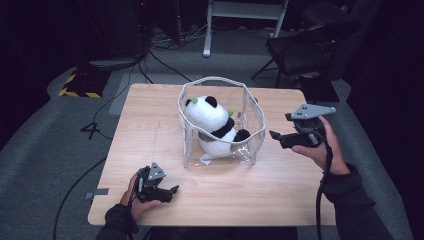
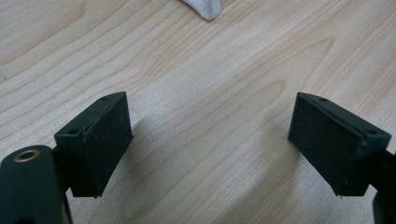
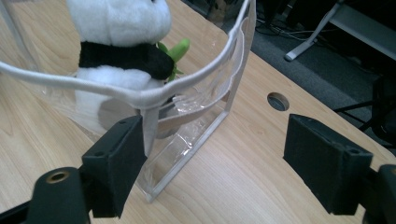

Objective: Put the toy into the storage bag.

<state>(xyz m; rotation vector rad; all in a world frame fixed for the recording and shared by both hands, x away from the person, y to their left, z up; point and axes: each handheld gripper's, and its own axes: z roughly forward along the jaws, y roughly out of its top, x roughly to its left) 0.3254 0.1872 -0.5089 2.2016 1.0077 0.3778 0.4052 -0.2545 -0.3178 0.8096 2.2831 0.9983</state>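
A black-and-white panda plush (image 1: 214, 124) sits inside a clear plastic bag with a white rim (image 1: 252, 131) standing upright in the middle of the wooden table (image 1: 150, 130). My right gripper (image 1: 276, 136) hovers just right of the bag, jaws open and pointing at it. In the right gripper view the panda (image 3: 119, 42) and the bag's near corner (image 3: 187, 144) lie just ahead of my open gripper (image 3: 215, 163). My left gripper (image 1: 173, 190) rests low near the table's front left, open, with nothing between its jaws. In the left gripper view bare wood lies between its pads (image 2: 109, 140).
A dark chair (image 1: 300, 50) and a white frame (image 1: 240, 15) stand on the floor beyond the table. Cables run across the grey floor at left. A round hole (image 3: 278, 101) is cut in the tabletop past the bag. A bag corner (image 2: 205, 9) shows ahead of the left gripper.
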